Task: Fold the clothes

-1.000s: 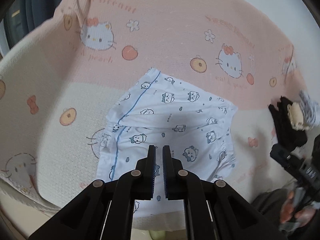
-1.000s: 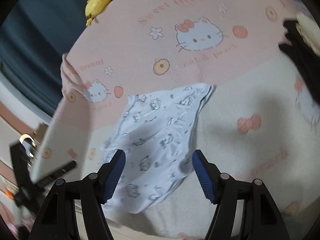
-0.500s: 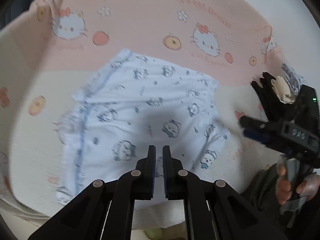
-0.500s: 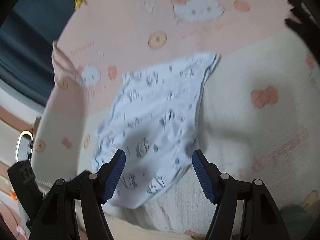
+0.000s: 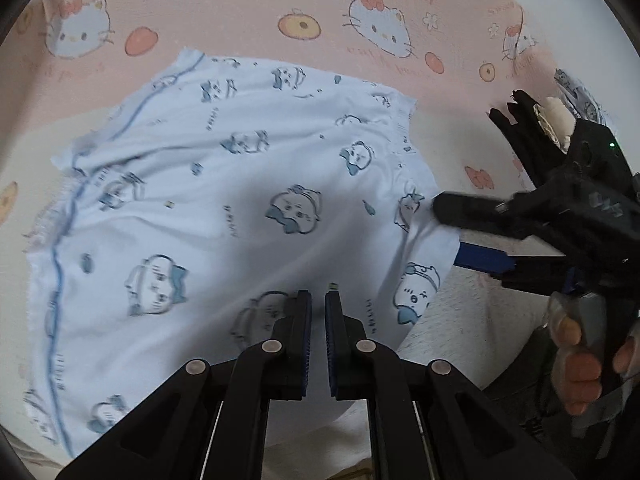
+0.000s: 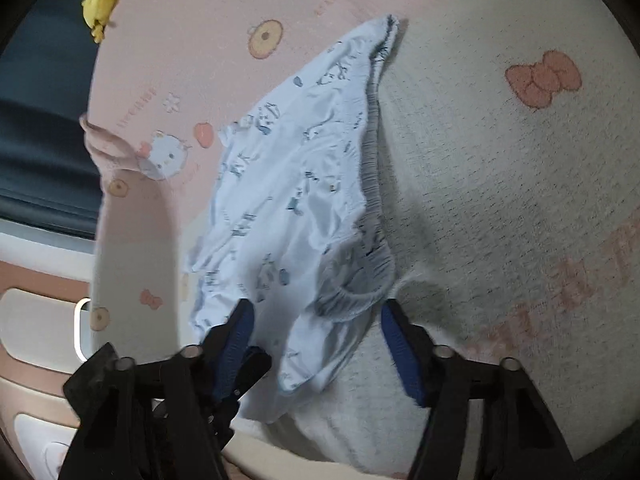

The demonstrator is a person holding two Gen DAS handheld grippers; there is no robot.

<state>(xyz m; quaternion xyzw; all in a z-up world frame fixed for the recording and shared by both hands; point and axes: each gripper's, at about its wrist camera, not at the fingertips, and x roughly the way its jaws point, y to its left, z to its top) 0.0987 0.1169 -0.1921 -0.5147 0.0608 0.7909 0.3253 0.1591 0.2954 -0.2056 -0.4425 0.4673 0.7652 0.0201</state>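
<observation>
Two risks: right gripper (image 6: 316,336), jaws wide around shorts (image 6: 296,184) corner lower centre, may snag one layer; left gripper (image 5: 318,308) nearly closed, empty.

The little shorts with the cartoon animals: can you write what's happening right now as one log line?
step: grasp corner | shorts: flat on blanket | right gripper: open around waistband corner | left gripper: nearly shut, above shorts

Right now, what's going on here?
A person with two handheld grippers is folding white cartoon-print shorts spread on a pink-and-cream Hello Kitty blanket. The right gripper is open, its fingers straddling the near corner at the gathered waistband, not yet closed. The left gripper hovers over the near edge with jaws nearly together, holding nothing visible. A black garment lies at the right.
</observation>
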